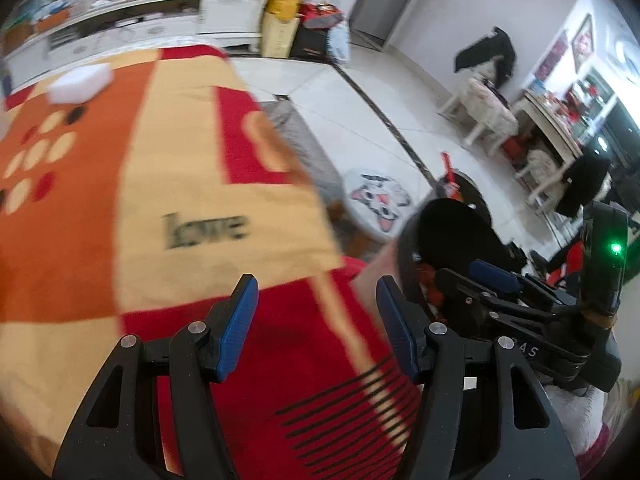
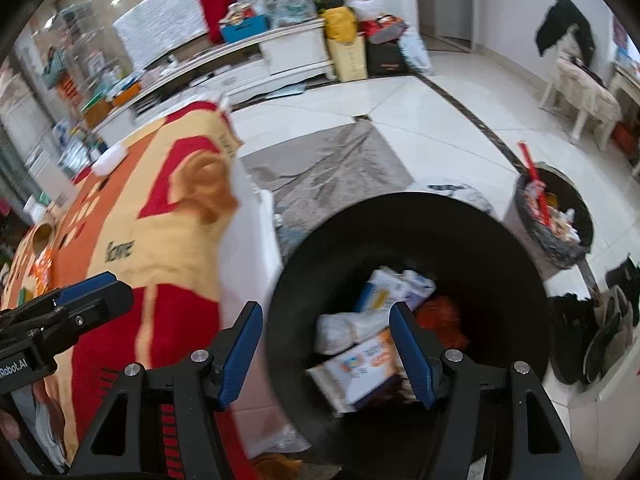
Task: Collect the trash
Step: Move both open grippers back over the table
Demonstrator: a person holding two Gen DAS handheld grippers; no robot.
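My right gripper [image 2: 326, 344] hangs over the black bin [image 2: 500, 240] of wrappers [image 2: 360, 364], both jaws spread, empty.

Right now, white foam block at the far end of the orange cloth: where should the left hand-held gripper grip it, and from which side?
Take the white foam block across its narrow width, coming from above. It lies flat on the orange patterned tablecloth, with nothing visible pressed against its long sides, so the fingers should fit either side. The left hand-held gripper is open and empty. Blur hides its exact edges.

Both grippers [image 1: 316, 328] [image 2: 326, 344]: jaws apart, empty
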